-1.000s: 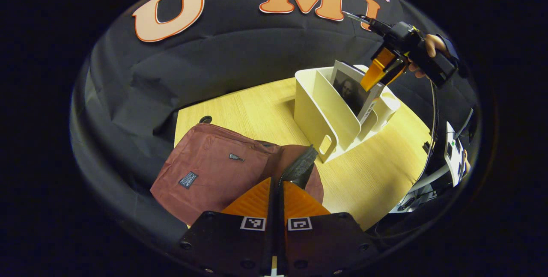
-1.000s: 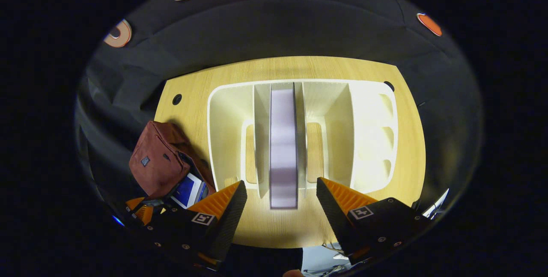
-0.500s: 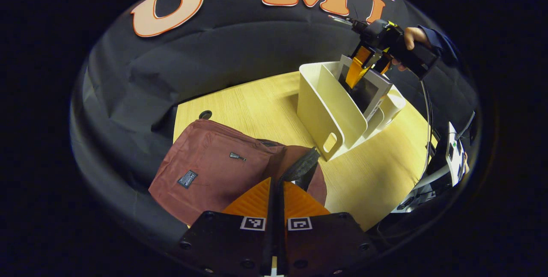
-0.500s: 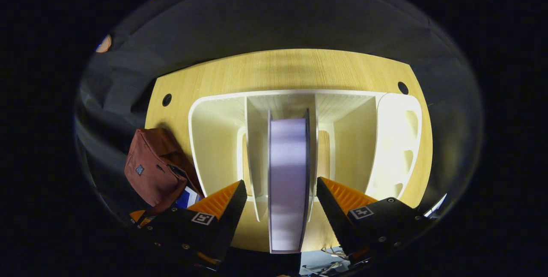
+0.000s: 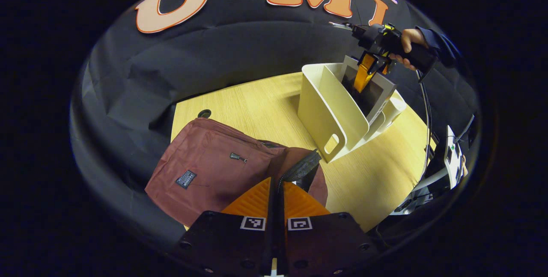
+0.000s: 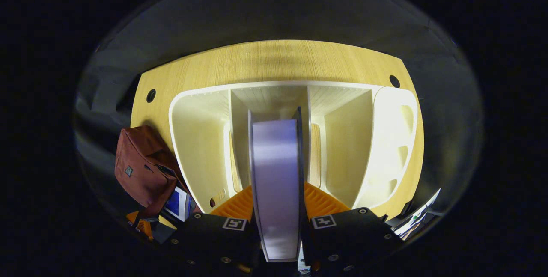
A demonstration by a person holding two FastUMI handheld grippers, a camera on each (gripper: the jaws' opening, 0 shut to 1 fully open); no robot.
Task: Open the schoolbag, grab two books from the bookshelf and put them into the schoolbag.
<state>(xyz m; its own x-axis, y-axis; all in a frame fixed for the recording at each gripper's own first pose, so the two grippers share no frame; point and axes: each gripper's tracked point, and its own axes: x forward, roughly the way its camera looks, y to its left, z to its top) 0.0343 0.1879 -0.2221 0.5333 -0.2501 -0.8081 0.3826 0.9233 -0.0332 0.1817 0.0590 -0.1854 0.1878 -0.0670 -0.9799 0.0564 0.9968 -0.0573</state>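
The maroon schoolbag [image 5: 209,170] lies on the wooden table, and my left gripper [image 5: 277,193] is shut on the black-lined edge [image 5: 302,166] of its opening, holding it up. In the right gripper view the schoolbag [image 6: 141,170] gapes at the left with a blue book [image 6: 176,202] inside. A white bookshelf [image 6: 201,148] holds one upright book [image 6: 275,161] in its middle slot. My right gripper [image 6: 276,202] reaches down from above and is shut on that book's top edge. From the left gripper view, the right gripper [image 5: 364,75] dips into the bookshelf [image 5: 325,105] at the book [image 5: 381,93].
The table [image 5: 257,101] has cable holes [image 5: 204,113] near its back edge. A hand [image 5: 409,39] holds the right gripper, with a cable hanging from it. Some white equipment [image 5: 451,155] sits past the table's right edge. Black cloth walls close in behind.
My right gripper has come down over the upright book and closed its fingers on it. The left gripper has stayed shut on the bag's edge.
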